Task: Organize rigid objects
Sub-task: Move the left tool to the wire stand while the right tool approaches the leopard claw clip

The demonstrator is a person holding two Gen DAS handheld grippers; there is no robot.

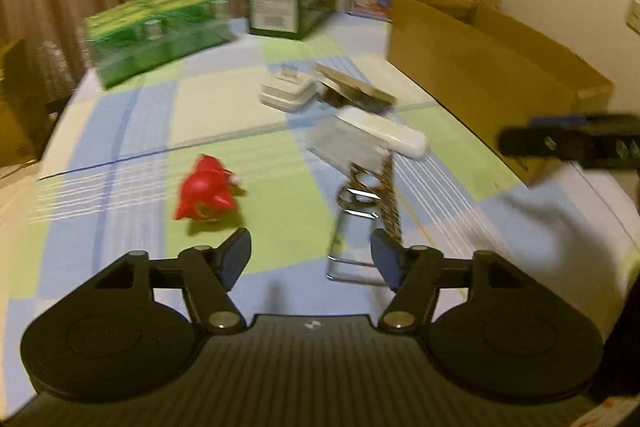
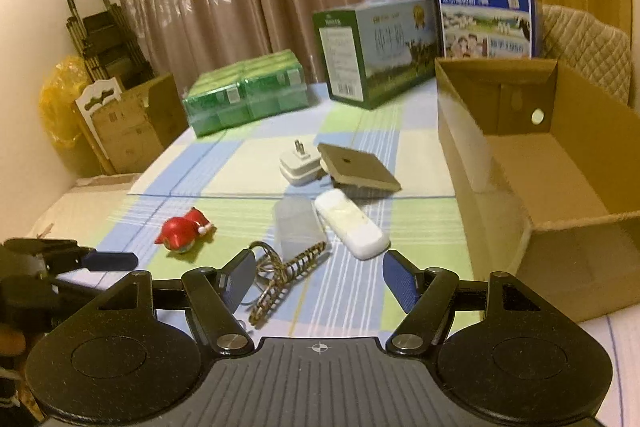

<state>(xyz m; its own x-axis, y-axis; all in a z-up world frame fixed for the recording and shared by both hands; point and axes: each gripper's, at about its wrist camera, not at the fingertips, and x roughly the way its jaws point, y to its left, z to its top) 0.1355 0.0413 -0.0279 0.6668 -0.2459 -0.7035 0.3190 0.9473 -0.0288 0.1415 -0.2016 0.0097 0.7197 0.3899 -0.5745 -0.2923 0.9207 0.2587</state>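
Centrally, a small cluster of rigid objects is lying on a bench covered by a blue, green and white checked cloth (image 2: 224,163). A white plug adapter (image 2: 299,163) is sitting with its prongs up, touching a tan square block (image 2: 358,167) on its right. Nearer, a white oblong device (image 2: 352,225) is resting beside a frosted translucent cap (image 2: 298,225), and a braided metal coil with rings (image 2: 280,277) is lying just in front of that cap. A red figurine (image 2: 185,233) is sitting apart to the left.

Only the right wrist view is showing the inside of the open cardboard box (image 2: 560,187), standing right of the cluster, as well as the folded cart by the wall. The left wrist view is blurred and is showing only the box's outer wall (image 1: 480,67).

Behind, a green shrink-wrapped pack (image 2: 246,91), a green milk carton box (image 2: 372,55) and a blue milk box (image 2: 486,11) are standing before curtains.

The left gripper (image 1: 311,257) is hovering low over the cloth, fingers spread wide and holding nothing. The right gripper (image 2: 319,281) is hovering likewise, fingers wide and empty, with the coil touching its left pad.
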